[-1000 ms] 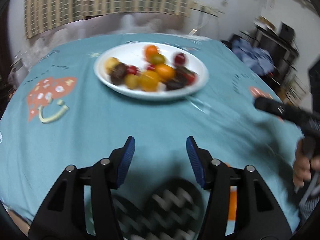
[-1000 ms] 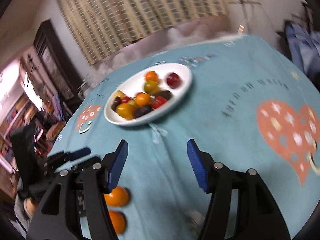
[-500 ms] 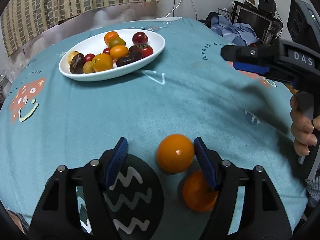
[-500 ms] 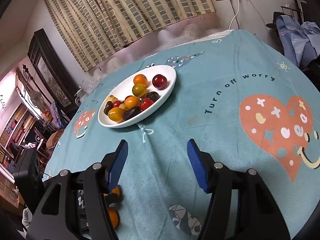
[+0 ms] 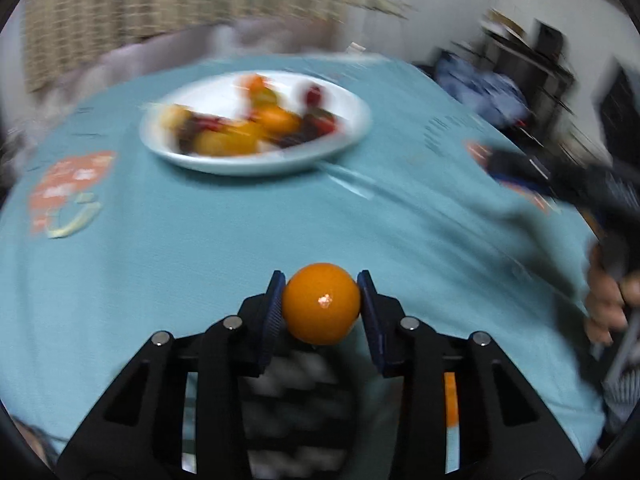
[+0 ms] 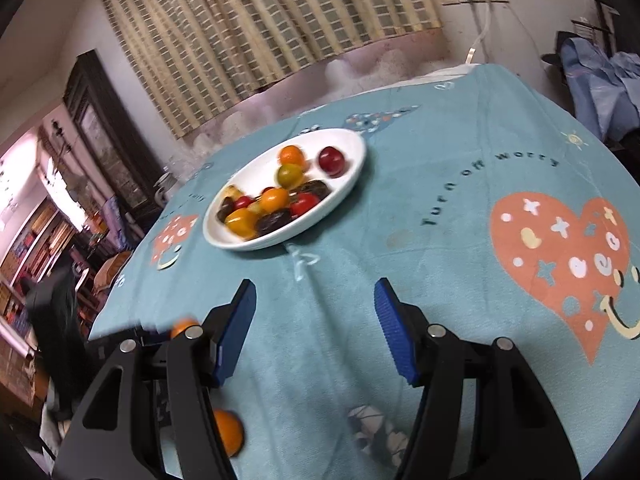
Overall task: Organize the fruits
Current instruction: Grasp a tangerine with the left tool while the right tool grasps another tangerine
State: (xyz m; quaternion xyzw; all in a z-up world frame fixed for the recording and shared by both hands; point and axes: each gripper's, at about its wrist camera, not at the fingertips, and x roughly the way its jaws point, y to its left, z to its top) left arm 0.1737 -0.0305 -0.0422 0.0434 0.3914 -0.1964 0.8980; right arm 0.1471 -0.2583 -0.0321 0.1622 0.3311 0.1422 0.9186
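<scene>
Tablecloth [image 6: 440,240] print: "Turn off worry"

The orange [image 5: 321,303] has glossy, smooth skin. The teal tablecloth [image 6: 440,240] is matt printed fabric. The white plate [image 6: 356,168] looks glazed and smooth.

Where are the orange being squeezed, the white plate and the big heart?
orange [image 5: 321,303], left wrist view, middle of its peel between the fingers.
white plate [image 6: 347,141], right wrist view, bare far part inside the rim.
big heart [image 6: 560,256], right wrist view, middle of the print on the cloth.
</scene>
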